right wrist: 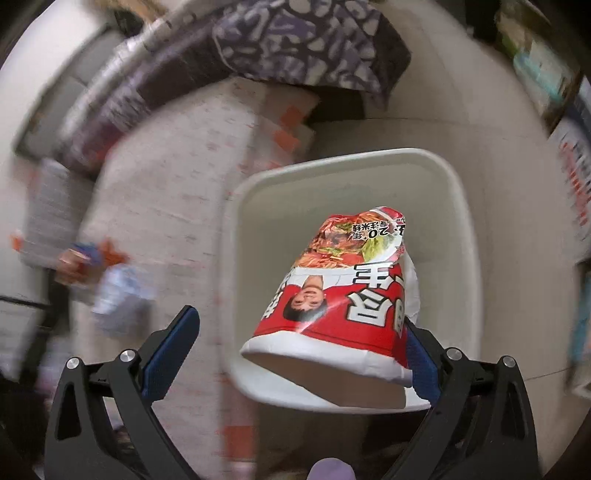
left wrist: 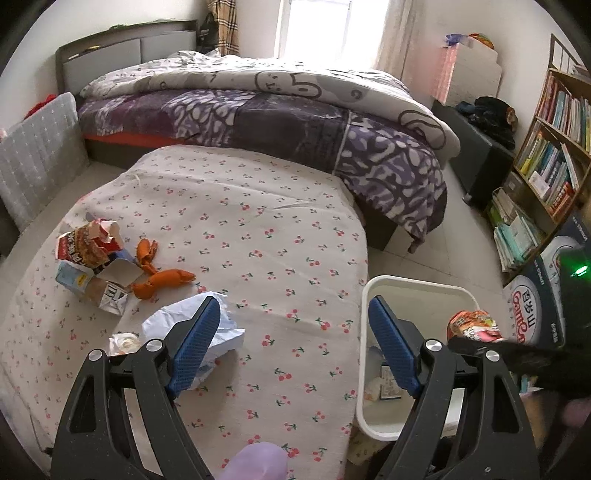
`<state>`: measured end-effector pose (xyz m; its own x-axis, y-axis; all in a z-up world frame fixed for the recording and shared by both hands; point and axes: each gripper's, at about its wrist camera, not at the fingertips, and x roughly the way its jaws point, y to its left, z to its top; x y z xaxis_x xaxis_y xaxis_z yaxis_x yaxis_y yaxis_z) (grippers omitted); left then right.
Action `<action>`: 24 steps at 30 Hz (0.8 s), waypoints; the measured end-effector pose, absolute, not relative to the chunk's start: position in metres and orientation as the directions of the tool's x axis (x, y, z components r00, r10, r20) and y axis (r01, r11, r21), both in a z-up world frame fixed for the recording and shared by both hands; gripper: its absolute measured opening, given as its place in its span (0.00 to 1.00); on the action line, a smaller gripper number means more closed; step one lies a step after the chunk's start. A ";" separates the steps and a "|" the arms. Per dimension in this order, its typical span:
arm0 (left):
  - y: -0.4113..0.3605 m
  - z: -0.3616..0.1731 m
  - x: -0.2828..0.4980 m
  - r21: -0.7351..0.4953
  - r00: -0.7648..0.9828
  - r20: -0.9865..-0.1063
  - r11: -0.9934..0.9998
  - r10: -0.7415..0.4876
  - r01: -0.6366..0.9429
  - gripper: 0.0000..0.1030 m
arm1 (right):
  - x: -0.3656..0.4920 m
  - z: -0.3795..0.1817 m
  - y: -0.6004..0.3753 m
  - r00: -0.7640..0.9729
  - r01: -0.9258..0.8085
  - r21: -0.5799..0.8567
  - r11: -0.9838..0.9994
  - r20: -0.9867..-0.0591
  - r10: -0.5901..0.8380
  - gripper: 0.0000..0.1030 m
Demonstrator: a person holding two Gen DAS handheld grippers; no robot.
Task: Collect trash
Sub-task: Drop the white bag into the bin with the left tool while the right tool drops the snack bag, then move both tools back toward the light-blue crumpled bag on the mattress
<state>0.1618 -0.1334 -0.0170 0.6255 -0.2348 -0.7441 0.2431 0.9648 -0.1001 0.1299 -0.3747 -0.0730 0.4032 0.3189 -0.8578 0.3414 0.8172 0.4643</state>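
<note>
Cherry-print tabletop (left wrist: pixel 258 229) beside me, my right tool (right wrist: pixel 303 354) hangs spread wide, its far pad touching the light, crushable noodle cup (right wrist: pixel 343 291) over the white bin (right wrist: pixel 458 206); left tool (left wrist: pixel 295 343) spread, empty.

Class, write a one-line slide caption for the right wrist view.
Red noodle cup tipped over the white bin, touching only one of the right gripper's wide jaws.

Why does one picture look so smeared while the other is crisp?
Right wrist view: the room streaks with motion blur, though the noodle cup over the white bin stays sharp. Left wrist view: crisp, only the window glares white and fisheye bends the bed.
</note>
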 end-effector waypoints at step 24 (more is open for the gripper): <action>-0.127 -0.042 0.181 -0.013 0.562 -0.815 0.975 -0.139 0.222 0.81 | 0.138 -0.078 -0.372 0.418 0.389 0.464 0.796 -0.859 0.297 0.94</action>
<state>0.1806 -0.1269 -0.0419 0.5625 -0.1386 -0.8151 0.2218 0.9750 -0.0127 0.1376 -0.3716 -0.0776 0.4183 0.2965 -0.8585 0.3887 0.7958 0.4643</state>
